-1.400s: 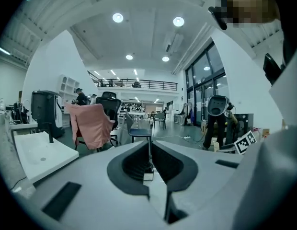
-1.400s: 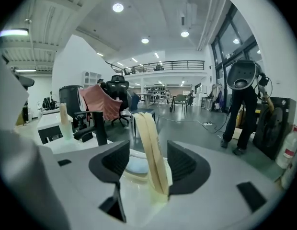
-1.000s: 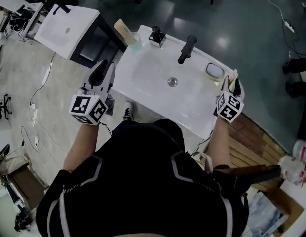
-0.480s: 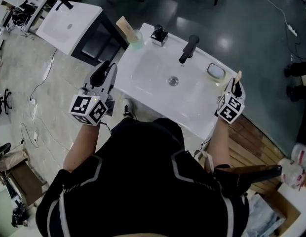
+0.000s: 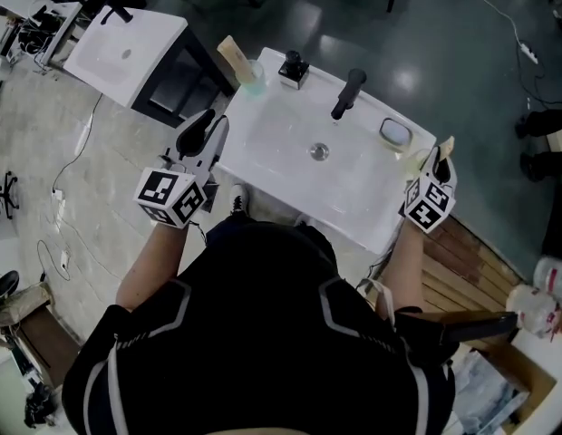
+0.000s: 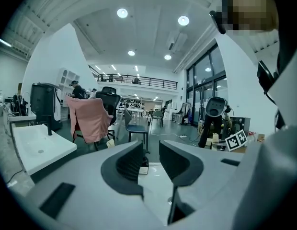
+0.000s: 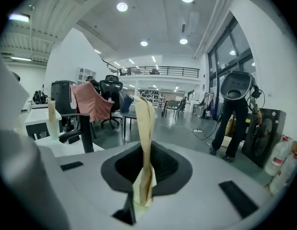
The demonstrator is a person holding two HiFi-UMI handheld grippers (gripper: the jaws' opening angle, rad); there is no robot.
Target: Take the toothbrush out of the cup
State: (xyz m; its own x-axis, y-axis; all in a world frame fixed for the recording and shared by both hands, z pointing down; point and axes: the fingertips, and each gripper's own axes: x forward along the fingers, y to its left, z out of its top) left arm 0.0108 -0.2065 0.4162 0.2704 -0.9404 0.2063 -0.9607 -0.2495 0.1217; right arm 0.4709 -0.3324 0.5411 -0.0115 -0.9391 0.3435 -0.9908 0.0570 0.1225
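Right claw [image 7: 147, 169] slightly nose-down, jaws closing on upright toothbrush [image 7: 143, 123]

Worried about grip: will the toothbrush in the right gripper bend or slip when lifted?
Probably light: the toothbrush looks thin. It may flex or pivot, since the closing jaws of the right gripper pinch it near one end.

White sink [image 5: 281, 163], black tap [image 5: 347, 93] at its far side, cream toothbrush [image 7: 143, 143] at right, pink cloth [image 6: 88, 119] over a far chair, glossy dark grey floor [image 5: 444, 34], black top [image 5: 254, 333] with pale grey stripes.
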